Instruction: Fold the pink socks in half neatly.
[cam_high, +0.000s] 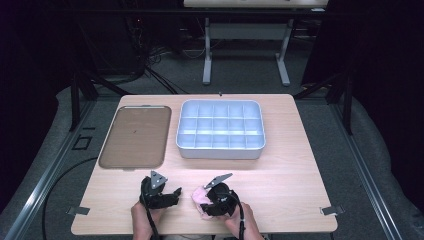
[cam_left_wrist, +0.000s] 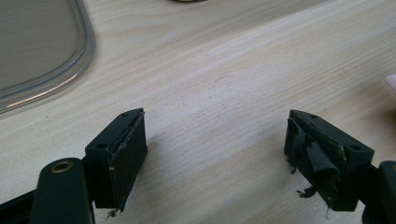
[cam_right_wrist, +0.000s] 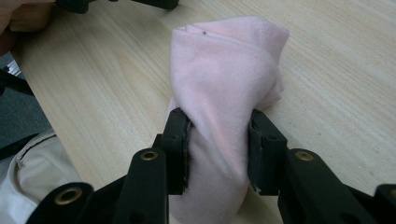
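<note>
Where the right gripper (cam_right_wrist: 218, 151) clamps the rolled pink cloth (cam_right_wrist: 224, 93) between its jaws, the left gripper (cam_left_wrist: 215, 154) stands with jaws apart over bare worktop (cam_left_wrist: 224, 70). The high view adds both near the front edge, with the brown tray (cam_high: 134, 136) and compartment box (cam_high: 221, 131) beyond.

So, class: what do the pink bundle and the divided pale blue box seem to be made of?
Pink rolled cloth bundle: likely soft knit fabric, matte; it folds and creases between the right tongs. Divided pale blue box: probably moulded plastic, smooth with a slight sheen.
</note>
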